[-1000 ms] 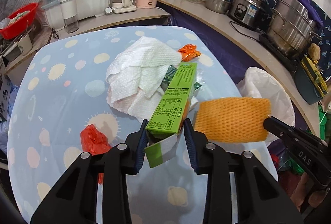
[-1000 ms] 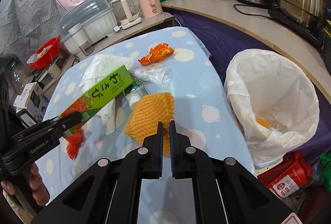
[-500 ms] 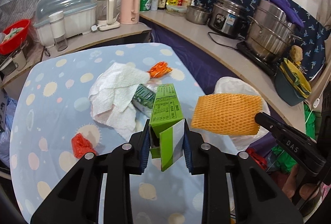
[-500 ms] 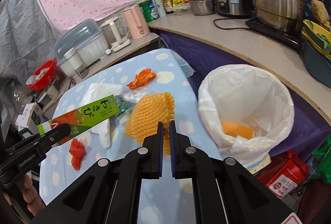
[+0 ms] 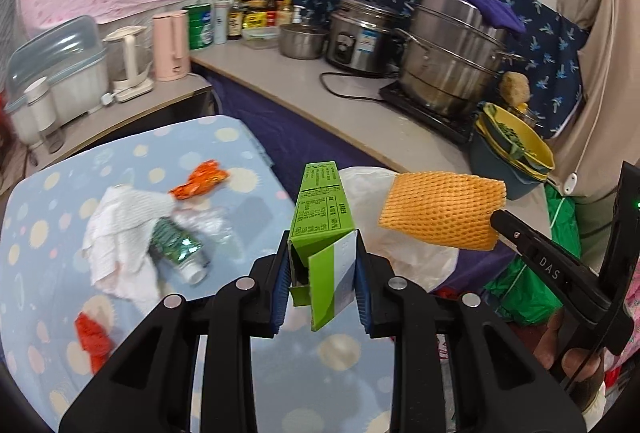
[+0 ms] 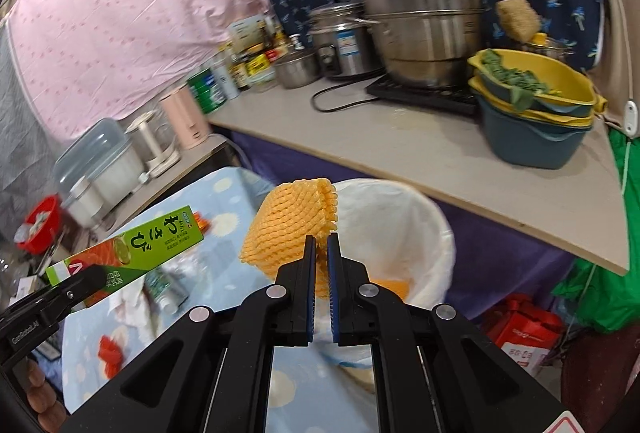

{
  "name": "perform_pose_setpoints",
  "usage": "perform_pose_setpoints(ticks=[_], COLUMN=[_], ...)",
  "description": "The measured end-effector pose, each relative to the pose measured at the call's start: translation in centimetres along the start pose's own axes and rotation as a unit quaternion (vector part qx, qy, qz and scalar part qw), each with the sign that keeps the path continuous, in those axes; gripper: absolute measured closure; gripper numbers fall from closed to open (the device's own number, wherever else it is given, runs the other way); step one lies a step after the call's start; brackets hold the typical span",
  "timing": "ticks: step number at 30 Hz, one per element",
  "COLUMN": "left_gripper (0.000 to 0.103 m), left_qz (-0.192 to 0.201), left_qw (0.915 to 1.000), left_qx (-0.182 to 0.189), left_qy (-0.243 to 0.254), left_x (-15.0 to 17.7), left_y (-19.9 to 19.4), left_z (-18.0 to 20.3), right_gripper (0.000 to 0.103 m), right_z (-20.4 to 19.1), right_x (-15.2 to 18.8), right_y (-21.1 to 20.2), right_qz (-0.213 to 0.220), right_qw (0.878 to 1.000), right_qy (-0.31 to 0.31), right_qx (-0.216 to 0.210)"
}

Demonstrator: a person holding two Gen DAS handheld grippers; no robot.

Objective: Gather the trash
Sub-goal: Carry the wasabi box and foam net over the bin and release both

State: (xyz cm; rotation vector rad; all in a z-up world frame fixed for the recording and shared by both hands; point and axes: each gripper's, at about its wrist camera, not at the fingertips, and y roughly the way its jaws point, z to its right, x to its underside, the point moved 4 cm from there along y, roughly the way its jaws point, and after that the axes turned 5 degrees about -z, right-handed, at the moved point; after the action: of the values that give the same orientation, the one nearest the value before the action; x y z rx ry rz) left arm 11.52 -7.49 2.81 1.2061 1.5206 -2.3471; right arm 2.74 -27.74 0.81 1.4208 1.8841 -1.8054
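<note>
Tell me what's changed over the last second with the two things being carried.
Both were lifted off the table and carried toward the white-lined trash bin. The left hand-held gripper kept its grip on the green box, the right hand-held gripper on the orange foam net. Nothing was released. The paper towel, tube and orange wrappers stayed on the table.
</note>
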Motion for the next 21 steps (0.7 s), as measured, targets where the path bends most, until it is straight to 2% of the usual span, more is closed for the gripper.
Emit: perform_pose_setpoints(ticks=[9, 21], left_gripper=[0.076, 0.076], left_qz=[-0.024, -0.054], left_qw=[0.9986, 0.9971], left_qx=[0.036, 0.024], left_qy=[0.029, 0.047], left_x=[-1.2, -1.1], left_y=[4.7, 9.1], left_z=[5.8, 8.8], right_gripper=[0.097, 0.097], right_z=[5.3, 6.9], right_x=[-0.8, -0.9], right_y=[1.8, 4.9], right_qz=[-0.009, -0.027], right_qw=[0.999, 0.998], right_qy=[0.033, 0.042], right_qx=[0.037, 0.041])
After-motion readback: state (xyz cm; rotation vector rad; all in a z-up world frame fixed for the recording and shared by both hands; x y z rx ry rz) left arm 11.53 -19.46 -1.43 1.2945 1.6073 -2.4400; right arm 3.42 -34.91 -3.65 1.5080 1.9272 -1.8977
